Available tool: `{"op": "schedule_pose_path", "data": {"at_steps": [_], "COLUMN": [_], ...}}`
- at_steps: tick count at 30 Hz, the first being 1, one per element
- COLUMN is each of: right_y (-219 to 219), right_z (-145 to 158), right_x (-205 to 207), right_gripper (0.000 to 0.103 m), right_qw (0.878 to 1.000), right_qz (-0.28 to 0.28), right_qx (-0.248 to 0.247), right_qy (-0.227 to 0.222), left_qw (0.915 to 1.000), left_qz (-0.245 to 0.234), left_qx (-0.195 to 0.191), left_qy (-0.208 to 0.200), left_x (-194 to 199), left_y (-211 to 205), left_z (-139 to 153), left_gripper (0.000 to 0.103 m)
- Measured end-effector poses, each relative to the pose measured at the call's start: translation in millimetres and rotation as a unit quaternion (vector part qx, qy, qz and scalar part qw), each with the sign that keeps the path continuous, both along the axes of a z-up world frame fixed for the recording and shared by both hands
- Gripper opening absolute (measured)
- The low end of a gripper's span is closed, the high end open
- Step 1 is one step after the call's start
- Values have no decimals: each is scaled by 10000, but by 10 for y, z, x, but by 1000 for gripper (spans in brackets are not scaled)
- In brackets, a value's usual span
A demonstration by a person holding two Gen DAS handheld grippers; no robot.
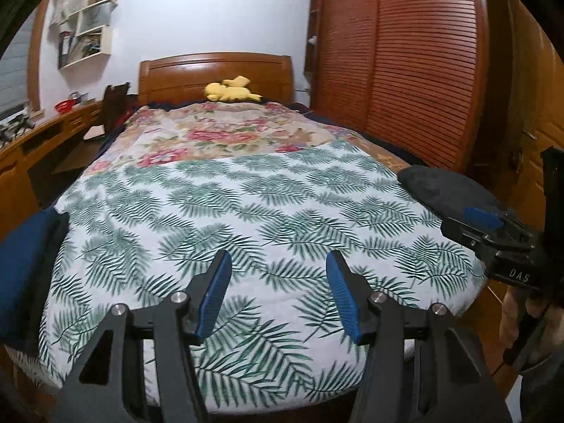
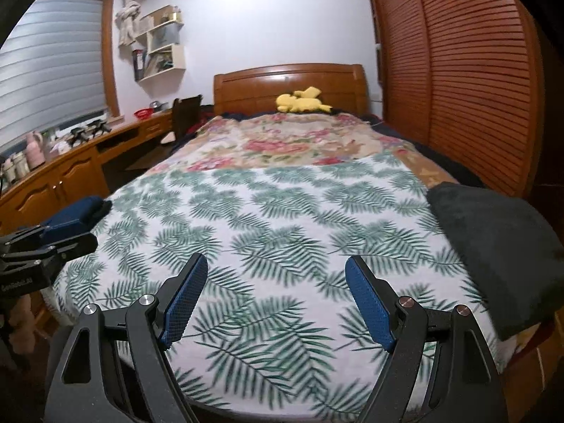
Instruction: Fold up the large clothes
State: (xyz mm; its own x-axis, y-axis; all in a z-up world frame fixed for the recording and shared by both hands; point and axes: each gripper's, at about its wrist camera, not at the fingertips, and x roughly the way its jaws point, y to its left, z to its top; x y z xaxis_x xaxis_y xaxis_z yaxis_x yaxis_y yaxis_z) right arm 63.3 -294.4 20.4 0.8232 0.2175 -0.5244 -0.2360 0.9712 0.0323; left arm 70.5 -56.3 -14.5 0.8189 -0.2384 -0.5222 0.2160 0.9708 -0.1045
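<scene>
You are holding the left gripper (image 1: 278,264) low over the foot of the bed, its blue-padded jaws standing partly apart with nothing between them, only the leaf-print cover (image 1: 246,211) showing in the gap. Your right gripper (image 2: 276,269) is hovering over the same end of the bed, its jaws spread wider and likewise gripping nothing. In the left wrist view the right gripper is showing at the right edge, with part of your hand (image 1: 518,320) wrapped around its handle.

Two folded garments are lying at the near corners of the bed: a navy garment (image 1: 24,264) is resting on the left edge, and a dark grey garment (image 2: 493,246) is sitting on the right edge, partly overhanging the cover. Both are apart from the jaws.

Farther up, a floral quilt (image 2: 282,141) is covering the head end of the mattress. A yellow plush toy (image 2: 303,103) is lying against the wooden headboard (image 2: 289,81). A slatted wardrobe (image 2: 458,70) is standing along the right, and a wooden desk (image 2: 70,169) is running under the window on the left.
</scene>
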Motion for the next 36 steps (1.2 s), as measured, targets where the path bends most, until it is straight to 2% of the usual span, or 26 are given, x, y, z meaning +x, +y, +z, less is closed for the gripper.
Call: {"op": "schedule_pose_path", "data": {"at_steps": [8, 23, 36], "right_y": [346, 533, 532], "right_z": [44, 515, 537], "right_x": [-112, -469, -480], "right_gripper": [82, 82, 82], "right_qw": [9997, 9955, 9952], "right_qz": [156, 184, 188], "right_qx": [81, 188, 190], "right_qy": [-183, -906, -945], "left_qw": [9979, 9892, 9880], "left_qz": [541, 998, 1055], "left_qx": [-14, 111, 96], "left_qy": [-342, -1067, -1120], "left_x": [-195, -609, -698], "left_y": [348, 645, 682], "left_z": [86, 507, 514], "left_gripper": [55, 55, 55]}}
